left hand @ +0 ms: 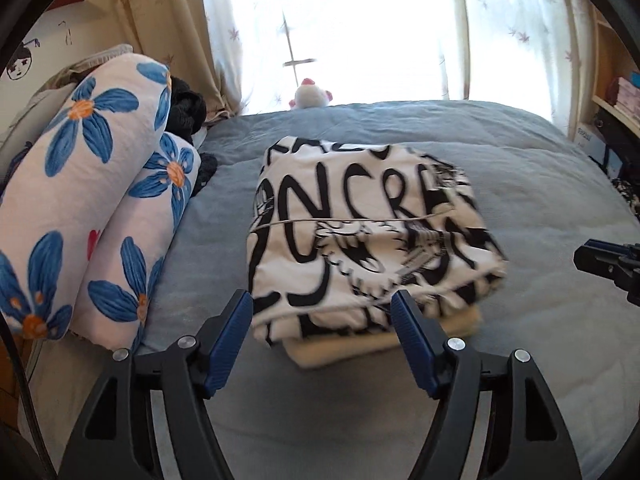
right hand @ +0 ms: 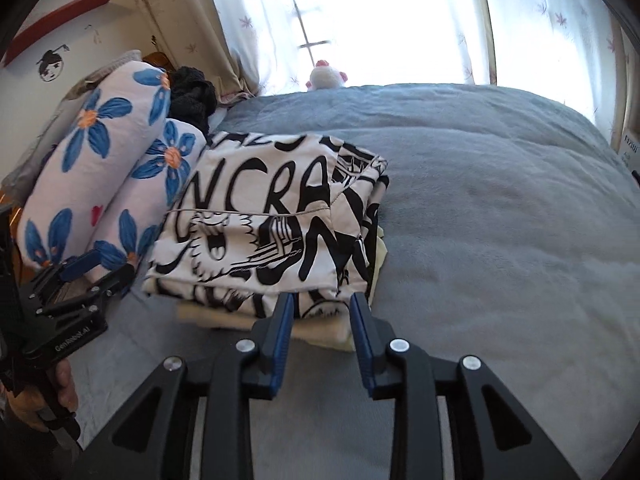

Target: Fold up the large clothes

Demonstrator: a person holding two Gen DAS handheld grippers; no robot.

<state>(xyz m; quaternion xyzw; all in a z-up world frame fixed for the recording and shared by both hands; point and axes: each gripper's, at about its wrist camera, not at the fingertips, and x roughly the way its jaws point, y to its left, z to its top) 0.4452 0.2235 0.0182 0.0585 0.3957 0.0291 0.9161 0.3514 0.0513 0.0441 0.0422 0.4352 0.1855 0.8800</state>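
Grey-blue bedding (left hand: 520, 184) covers a bed that runs back to a bright curtained window (left hand: 360, 20), where a small white plush toy (left hand: 310, 96) sits at the far edge. Along the bed's left side lie two rolled floral quilts (left hand: 80, 184), white with blue flowers, with a dark knitted bundle (left hand: 186, 110) behind them; they close off that side. Just right of them, near the middle of the bed, rests the folded black-and-white printed garment (left hand: 360, 232), stacked on a folded cream cloth (left hand: 360, 344) whose edge peeks out below and to the right. The print shows bold black lettering and cartoon figures; the top layer's hem crosses the stack, and the near edge shows several layers. To the right of the stack the bedding lies bare out to the bed's edge, beside wooden shelves (left hand: 612, 92).

The left gripper (left hand: 322, 308) is spread wide, its blue-padded fingers (left hand: 236, 332) framing the near left corner of the stack without clamping it. The right gripper (right hand: 322, 312) stands narrower but parted at the stack's near right edge, holding nothing.
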